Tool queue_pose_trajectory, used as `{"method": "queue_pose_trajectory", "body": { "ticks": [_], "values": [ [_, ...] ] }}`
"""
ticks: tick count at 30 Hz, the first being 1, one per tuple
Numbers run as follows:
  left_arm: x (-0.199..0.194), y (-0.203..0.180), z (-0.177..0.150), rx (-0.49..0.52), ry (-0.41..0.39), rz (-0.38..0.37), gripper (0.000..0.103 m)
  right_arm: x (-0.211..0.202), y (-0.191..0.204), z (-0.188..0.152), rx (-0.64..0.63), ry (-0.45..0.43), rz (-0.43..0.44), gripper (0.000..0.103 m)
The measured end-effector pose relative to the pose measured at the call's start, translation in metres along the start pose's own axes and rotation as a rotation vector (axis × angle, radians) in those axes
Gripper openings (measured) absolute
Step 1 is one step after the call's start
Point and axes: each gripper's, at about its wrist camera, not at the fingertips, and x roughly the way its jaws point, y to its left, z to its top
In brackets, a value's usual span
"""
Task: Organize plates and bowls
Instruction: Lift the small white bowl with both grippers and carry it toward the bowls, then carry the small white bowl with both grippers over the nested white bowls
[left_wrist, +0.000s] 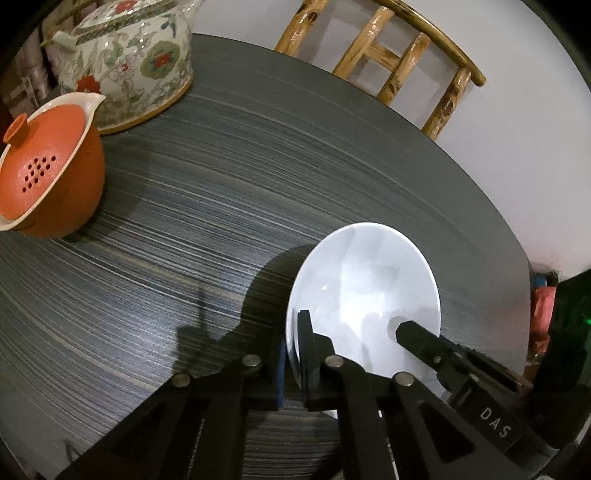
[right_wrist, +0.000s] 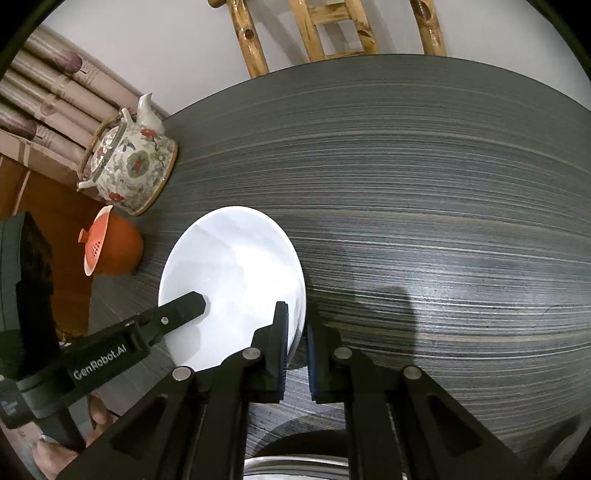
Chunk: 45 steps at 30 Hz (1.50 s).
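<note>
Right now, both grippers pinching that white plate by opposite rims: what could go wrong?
1. The left gripper and right gripper each pinch only the thin rim of the glossy white plate; it may slip or tilt if the hands move unevenly.
2. The orange lidded teapot sits close beside the plate; swinging that way could knock it.
3. The floral teapot stands near the table edge.

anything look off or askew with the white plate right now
The white plate sits tipped, not flat on the dark table, since both the left gripper and right gripper pinch opposite rims. No chips or spills show.
</note>
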Motion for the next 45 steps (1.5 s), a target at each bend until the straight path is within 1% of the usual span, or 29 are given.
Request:
{"method": "queue_pose_trajectory", "body": {
  "ticks": [6, 12, 21, 34, 45],
  "values": [
    [0.001, -0.006, -0.006, 0.010, 0.009, -0.005, 0.005, -0.004, -0.006, -0.002, 0.015, 0.000, -0.004, 0.009],
    [-0.004, -0.016, -0.014, 0.036, 0.001, 0.001, 0.005, -0.011, -0.010, -0.006, 0.024, -0.006, -0.012, 0.009],
    [-0.008, -0.036, -0.024, 0.063, 0.003, -0.001, 0.005, -0.026, -0.017, -0.016, 0.022, -0.019, -0.025, 0.010],
    [-0.020, -0.078, -0.047, 0.123, 0.004, -0.013, 0.006, -0.063, -0.040, -0.037, 0.052, -0.054, -0.041, 0.010],
    [-0.039, -0.128, -0.077, 0.197, 0.010, -0.027, 0.006, -0.115, -0.062, -0.069, 0.084, -0.092, -0.071, 0.010]
  ]
}}
